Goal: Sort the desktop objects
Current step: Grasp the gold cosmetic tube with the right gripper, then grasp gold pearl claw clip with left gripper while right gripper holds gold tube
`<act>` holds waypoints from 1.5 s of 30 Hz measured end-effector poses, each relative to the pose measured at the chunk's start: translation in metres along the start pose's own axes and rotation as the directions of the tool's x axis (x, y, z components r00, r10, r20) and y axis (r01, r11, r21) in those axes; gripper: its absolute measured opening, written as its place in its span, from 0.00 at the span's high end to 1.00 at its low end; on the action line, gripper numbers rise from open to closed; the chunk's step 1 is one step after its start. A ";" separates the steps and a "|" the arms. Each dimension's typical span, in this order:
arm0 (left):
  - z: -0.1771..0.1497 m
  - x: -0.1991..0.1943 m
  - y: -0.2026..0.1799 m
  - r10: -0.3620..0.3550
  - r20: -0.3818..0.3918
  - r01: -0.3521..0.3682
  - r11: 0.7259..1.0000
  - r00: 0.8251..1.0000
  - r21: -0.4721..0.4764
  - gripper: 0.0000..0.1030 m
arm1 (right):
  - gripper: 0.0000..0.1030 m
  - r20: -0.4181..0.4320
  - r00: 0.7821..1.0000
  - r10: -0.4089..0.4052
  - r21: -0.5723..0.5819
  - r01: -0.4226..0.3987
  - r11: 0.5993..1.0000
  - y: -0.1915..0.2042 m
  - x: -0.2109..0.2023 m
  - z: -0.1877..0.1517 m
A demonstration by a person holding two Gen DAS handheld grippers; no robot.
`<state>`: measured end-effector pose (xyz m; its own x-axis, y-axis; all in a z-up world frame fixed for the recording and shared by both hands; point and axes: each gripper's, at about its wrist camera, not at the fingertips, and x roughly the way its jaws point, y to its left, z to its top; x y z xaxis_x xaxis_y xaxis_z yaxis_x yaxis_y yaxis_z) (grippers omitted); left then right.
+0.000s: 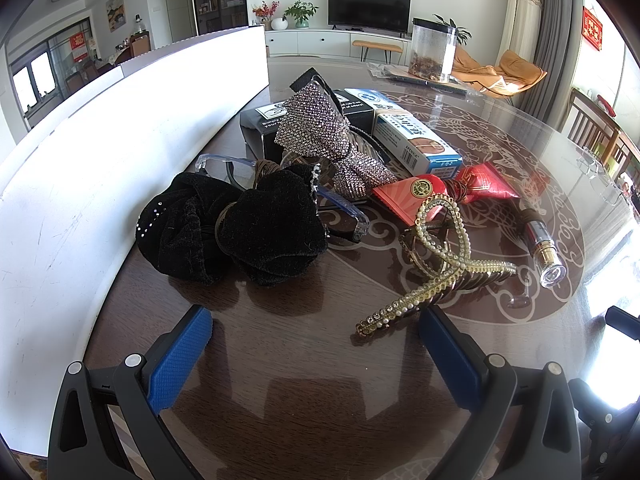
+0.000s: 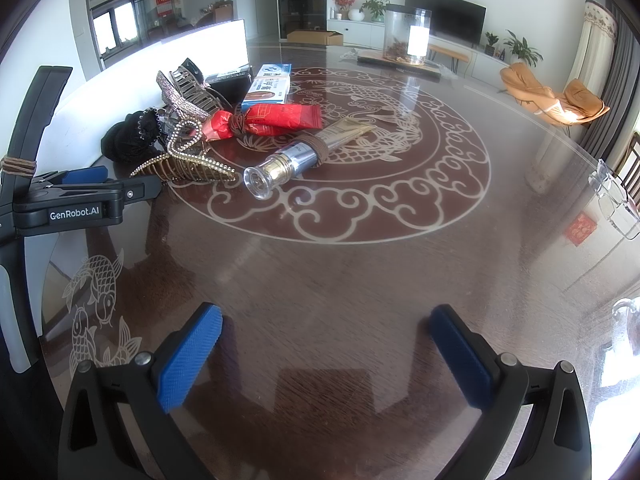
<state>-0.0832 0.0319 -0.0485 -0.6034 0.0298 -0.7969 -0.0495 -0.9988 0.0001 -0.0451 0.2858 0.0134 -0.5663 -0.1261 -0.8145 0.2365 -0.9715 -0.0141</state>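
A pile of small objects lies on the glass-topped round table (image 2: pixel 360 280). Just ahead of my open left gripper (image 1: pixel 316 320) sit a black velvet scrunchie (image 1: pixel 232 224) and a gold rhinestone hair claw (image 1: pixel 436 268). Behind them are a rhinestone bow clip (image 1: pixel 320 128), clear-framed glasses (image 1: pixel 344 208), a red packet (image 1: pixel 420 196), a blue-white box (image 1: pixel 412 136), a black box (image 1: pixel 264 124) and a clear-capped tube (image 1: pixel 540 244). My right gripper (image 2: pixel 324 320) hangs open over bare table, well short of the tube (image 2: pixel 296 160) and the claw (image 2: pixel 184 168). The left gripper's body (image 2: pixel 80 200) shows at its left.
A white board or box wall (image 1: pixel 100 168) runs along the table's left side. At the far edge stands a clear jar (image 1: pixel 432 56) on a flat tray. Clear plastic pieces (image 2: pixel 616 200) lie near the right rim. Chairs and a TV cabinet stand beyond.
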 end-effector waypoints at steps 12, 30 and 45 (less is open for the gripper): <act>0.000 0.000 0.000 0.000 0.000 0.000 1.000 1.000 0.000 0.00 | 0.04 0.036 0.992 0.121 0.162 -0.126 0.979 -0.020 0.026 0.098; 0.000 0.000 0.000 -0.001 0.000 0.001 1.000 1.000 0.000 0.00 | 0.70 0.001 0.999 -0.050 0.050 0.049 0.998 -0.029 -0.014 0.001; -0.005 -0.015 -0.023 -0.207 -0.215 0.244 0.956 0.954 0.161 0.00 | 0.70 0.059 0.997 -0.051 0.106 0.045 0.993 -0.039 -0.035 -0.027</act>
<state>-0.0691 0.0544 -0.0391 -0.3946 0.2266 -0.8905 -0.3224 -0.9417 -0.0968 -0.0135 0.3337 0.0270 -0.6236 -0.0877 -0.7768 0.1259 -0.9920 0.0109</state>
